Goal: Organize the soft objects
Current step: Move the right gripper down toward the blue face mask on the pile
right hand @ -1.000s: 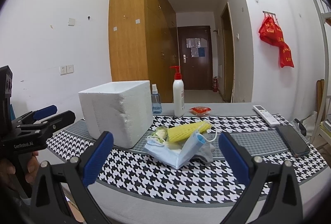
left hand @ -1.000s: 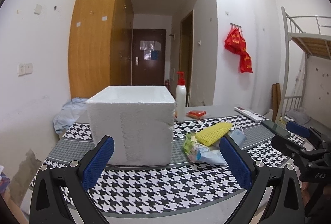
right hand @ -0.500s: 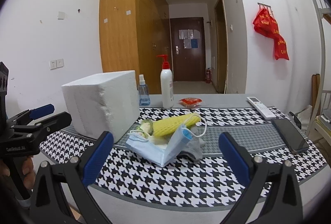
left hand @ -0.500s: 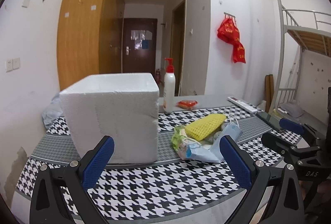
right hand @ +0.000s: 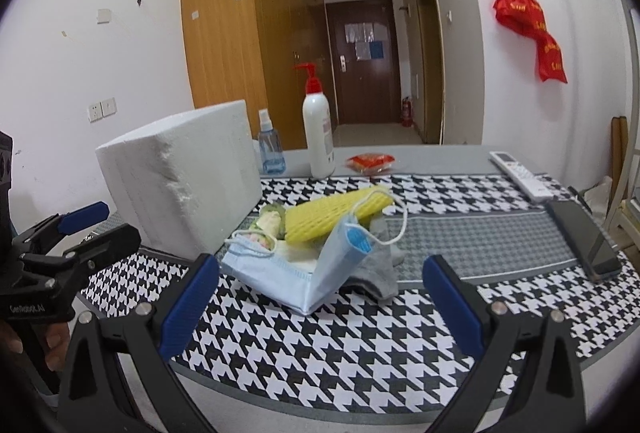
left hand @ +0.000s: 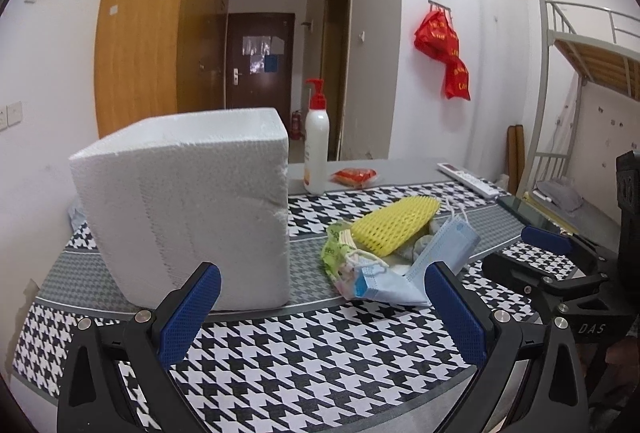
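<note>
Left gripper (left hand: 318, 309) stood wide apart and empty at the near table edge, facing the white foam box (left hand: 188, 209) at far left. Just right of the box, touching or nearly so, lay the heap of soft objects on the houndstooth cloth (right hand: 340, 345): a green wrapper (left hand: 334, 247), yellow foam net sleeve (right hand: 336, 215) on top, a blue face mask (right hand: 304, 273) folded open at the front, a grey sock (right hand: 376, 273) tucked under its right side. Behind stood a spray bottle (right hand: 270, 149), a pump bottle (right hand: 318, 129) and a red packet (right hand: 370, 161); further right, a remote (right hand: 520, 175) and a phone (right hand: 582, 237). Right gripper (right hand: 318, 307) likewise spread wide, holding nothing, aimed at the mask. Judged: all pieces light, limp, apt to slump or drag neighbours along. The net sleeve is springy and would take a pinch across its middle. The mask is best taken on its folded body, not by the ear loops, which could snag the sleeve. The box seems the likely destination, though its opening is not clearly shown.
</note>
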Demonstrator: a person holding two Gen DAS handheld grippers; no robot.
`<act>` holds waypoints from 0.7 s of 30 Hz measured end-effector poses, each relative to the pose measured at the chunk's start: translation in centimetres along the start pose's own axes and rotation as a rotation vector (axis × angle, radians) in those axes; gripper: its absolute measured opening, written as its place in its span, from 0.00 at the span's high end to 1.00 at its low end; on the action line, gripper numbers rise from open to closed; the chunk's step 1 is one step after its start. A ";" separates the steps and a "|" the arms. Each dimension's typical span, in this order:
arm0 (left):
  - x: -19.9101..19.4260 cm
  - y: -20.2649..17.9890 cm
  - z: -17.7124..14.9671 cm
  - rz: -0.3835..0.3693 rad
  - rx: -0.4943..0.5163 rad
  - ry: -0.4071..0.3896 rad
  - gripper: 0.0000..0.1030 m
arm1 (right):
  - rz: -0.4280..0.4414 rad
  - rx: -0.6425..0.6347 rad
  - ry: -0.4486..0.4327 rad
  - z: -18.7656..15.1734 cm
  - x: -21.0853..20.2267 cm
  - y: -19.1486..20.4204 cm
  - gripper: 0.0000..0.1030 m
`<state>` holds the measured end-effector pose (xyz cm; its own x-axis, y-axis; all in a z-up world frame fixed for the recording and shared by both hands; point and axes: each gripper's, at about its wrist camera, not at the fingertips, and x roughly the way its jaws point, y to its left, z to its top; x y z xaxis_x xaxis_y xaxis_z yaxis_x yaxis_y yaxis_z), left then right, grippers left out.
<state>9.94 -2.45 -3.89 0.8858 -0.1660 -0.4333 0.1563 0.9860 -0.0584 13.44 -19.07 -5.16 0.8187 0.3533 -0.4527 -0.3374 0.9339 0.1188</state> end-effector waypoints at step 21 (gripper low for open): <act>5.1 0.7 0.0 -0.055 0.005 0.095 0.01 | 0.061 0.044 0.153 -0.5 4.5 -1.2 0.46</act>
<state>14.52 -2.62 -6.17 0.8302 -0.2174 -0.5133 0.2056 0.9753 -0.0804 17.29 -18.62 -7.72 0.7161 0.4000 -0.5721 -0.3606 0.9137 0.1875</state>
